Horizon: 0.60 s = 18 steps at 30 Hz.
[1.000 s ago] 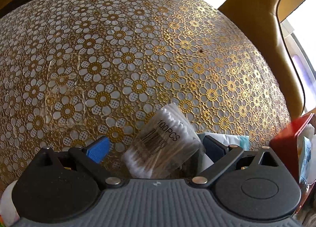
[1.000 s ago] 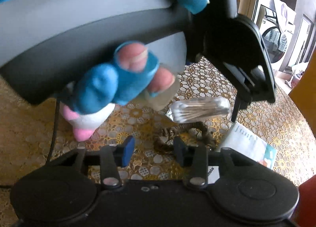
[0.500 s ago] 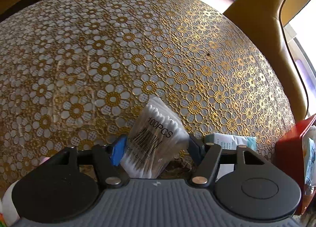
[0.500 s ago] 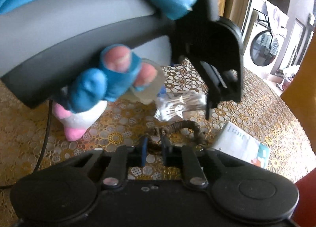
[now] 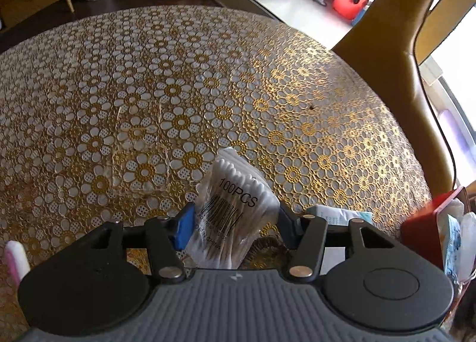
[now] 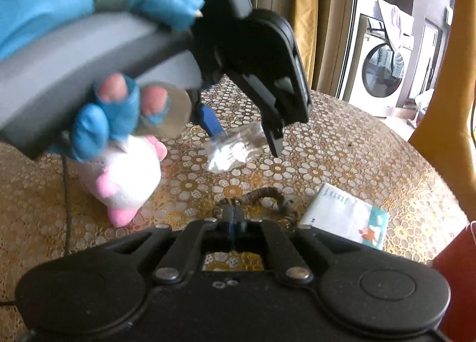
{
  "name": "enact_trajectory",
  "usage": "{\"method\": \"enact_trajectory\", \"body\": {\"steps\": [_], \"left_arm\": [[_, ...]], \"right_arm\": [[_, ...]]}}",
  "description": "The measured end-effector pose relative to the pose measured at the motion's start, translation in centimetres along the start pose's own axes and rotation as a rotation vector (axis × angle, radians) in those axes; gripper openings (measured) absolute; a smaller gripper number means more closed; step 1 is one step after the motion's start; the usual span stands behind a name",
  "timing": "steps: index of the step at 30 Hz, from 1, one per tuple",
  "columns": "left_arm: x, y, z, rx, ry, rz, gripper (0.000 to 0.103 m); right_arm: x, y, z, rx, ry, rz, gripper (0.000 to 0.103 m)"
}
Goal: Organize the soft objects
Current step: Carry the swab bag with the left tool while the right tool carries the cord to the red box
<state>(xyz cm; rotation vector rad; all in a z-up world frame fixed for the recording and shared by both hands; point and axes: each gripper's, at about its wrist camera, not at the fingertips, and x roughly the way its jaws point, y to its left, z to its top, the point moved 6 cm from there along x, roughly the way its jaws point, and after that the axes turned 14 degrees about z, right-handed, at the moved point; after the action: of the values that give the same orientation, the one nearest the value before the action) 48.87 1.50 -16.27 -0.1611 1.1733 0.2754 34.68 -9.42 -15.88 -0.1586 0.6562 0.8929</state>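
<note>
- The left tongs (image 5: 235,224) are clamped on a clear plastic packet of white cotton swabs (image 5: 232,208), one blue pad on each side of the packet
- The packet is printed "100PCS" in black above a barcode; white swab tips bunch at its far end, and the film is creased and glossy
- In the right wrist view the same packet (image 6: 236,148) hangs between the blue-padded fingers, above the counter (image 6: 342,157)
- The right tongs (image 6: 233,220) are pressed together low over the counter, at one end of a coiled brown hair tie (image 6: 261,194) that lies there; whether they pinch it cannot be told
- A hand in a blue fingerless glove (image 6: 119,112) grips the grey handle of the left tool
- A white and pink plush toy (image 6: 128,181) sits on the counter under that hand, left of the hair tie
- A flat white tissue pack with a teal edge (image 6: 346,217) lies right of the hair tie
- The counter is covered by a gold and white lace floral cloth (image 5: 178,89)
- A red box (image 5: 422,229) holding soft packets stands at the counter's right edge
- A tan chair (image 5: 395,44) is beyond the far edge
</note>
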Motion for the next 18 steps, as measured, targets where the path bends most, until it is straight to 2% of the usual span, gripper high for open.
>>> {"method": "enact_trajectory", "body": {"steps": [4, 5, 6, 13, 18], "left_arm": [[-0.6, 0.4, -0.1, 0.025, -0.015, -0.007, 0.056], [-0.8, 0.5, -0.1, 0.028, -0.016, -0.009, 0.056], [-0.8, 0.5, -0.1, 0.031, -0.017, -0.011, 0.056], [-1.6, 0.0, -0.3, 0.036, -0.026, -0.022, 0.056], [-0.9, -0.2, -0.2, 0.044, -0.026, -0.026, 0.056]], "right_arm": [[0.7, 0.2, 0.0, 0.022, 0.028, 0.029, 0.041], [0.9, 0.2, 0.0, 0.020, 0.035, 0.035, 0.052], [1.1, 0.3, 0.0, 0.012, 0.038, 0.041, 0.054], [4.1, 0.3, -0.1, -0.029, 0.130, 0.058, 0.052], [5.0, -0.4, -0.4, -0.001, 0.138, 0.047, 0.039]]}}
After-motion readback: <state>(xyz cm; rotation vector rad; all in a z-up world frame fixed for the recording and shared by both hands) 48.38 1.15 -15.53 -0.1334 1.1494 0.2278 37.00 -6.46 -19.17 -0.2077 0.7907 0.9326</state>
